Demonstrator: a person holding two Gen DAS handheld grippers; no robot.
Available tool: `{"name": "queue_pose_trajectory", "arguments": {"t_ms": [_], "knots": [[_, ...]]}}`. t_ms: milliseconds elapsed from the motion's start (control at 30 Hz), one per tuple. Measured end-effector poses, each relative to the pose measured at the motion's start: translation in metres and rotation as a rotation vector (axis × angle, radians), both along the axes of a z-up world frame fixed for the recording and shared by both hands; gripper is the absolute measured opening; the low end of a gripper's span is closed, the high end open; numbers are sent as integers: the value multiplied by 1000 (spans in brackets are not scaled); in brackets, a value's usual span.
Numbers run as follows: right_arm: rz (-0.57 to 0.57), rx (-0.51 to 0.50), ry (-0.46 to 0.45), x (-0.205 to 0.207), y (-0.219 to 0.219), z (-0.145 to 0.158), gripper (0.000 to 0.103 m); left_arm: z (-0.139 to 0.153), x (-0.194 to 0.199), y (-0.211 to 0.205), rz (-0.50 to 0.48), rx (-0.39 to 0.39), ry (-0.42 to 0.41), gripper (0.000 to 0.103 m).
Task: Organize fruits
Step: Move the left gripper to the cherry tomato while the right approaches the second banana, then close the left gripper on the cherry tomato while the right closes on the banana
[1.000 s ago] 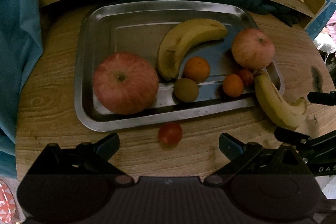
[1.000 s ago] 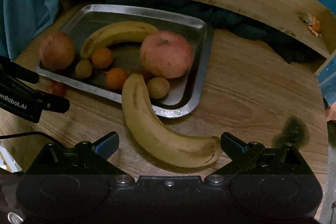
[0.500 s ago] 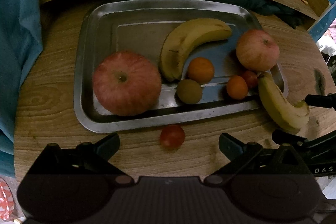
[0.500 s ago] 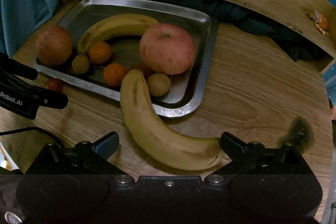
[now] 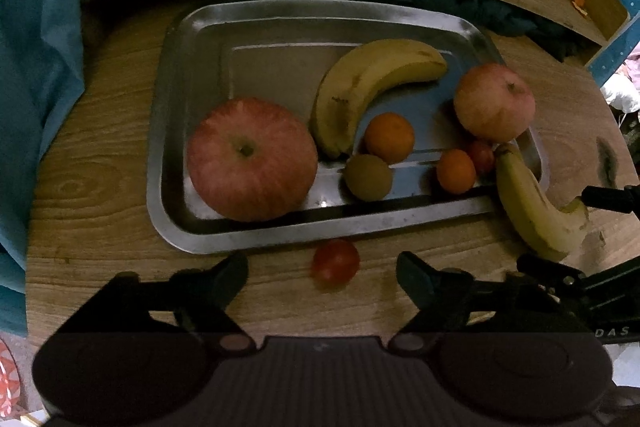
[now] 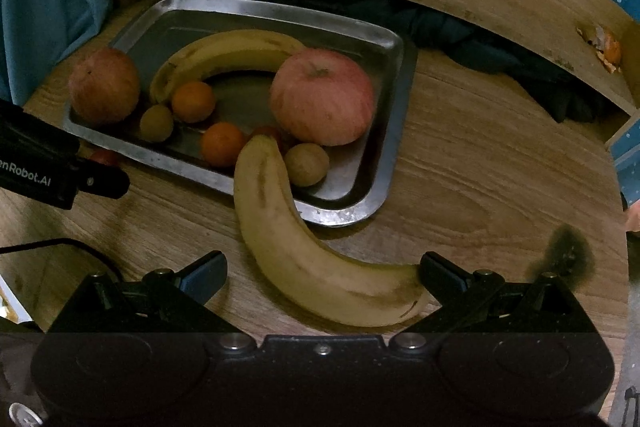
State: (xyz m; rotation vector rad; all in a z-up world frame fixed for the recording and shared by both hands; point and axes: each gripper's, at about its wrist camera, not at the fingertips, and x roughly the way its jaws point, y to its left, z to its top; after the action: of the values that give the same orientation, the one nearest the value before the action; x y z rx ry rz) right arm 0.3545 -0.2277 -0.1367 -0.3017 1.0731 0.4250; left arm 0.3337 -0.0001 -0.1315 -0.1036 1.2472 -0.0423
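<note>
Most fruit fills the steel tray (image 5: 176,163); left gripper (image 5: 322,269) gapes before 1 cherry tomato (image 5: 335,262), right gripper (image 6: 322,273) gapes around 1 banana (image 6: 304,251).

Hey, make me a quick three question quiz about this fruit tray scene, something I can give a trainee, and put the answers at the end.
1. True or false: the small red fruit in front of the left gripper lies inside the metal tray.
2. How many apples are in the tray?
3. Multiple choice: the banana between the fingers of the right gripper is A) wholly inside the tray, B) resting across the tray's rim with most of it on the wooden table, C) lifted off the table.

Key
1. False: it lies on the table just outside the near rim.
2. Two: the large apple and the smaller apple.
3. B.
</note>
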Motion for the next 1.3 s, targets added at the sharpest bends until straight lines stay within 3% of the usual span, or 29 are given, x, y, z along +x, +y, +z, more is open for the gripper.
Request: {"name": "queue_pose_trajectory", "arguments": {"t_ms": [300,433,567,667,900,1033,1300], "knots": [[-9,-22,2,-3,6,1,102,2,-1,1,-8,10,2,72],[9,-22,6,-5,8,4,102,3,-2,3,-16,3,1,61],[31,-11,31,-7,13,9,102,3,-2,3,-30,-5,0,60],[43,67,68,-7,15,14,102,3,-1,2,-39,-10,-1,60],[41,49,58,-7,19,11,101,3,-1,0,-53,-3,-4,56],[35,32,37,-10,18,12,95,3,-1,1,-49,-7,-7,40],[16,27,8,-12,13,14,85,2,-2,-1,-67,-22,-10,29]]}}
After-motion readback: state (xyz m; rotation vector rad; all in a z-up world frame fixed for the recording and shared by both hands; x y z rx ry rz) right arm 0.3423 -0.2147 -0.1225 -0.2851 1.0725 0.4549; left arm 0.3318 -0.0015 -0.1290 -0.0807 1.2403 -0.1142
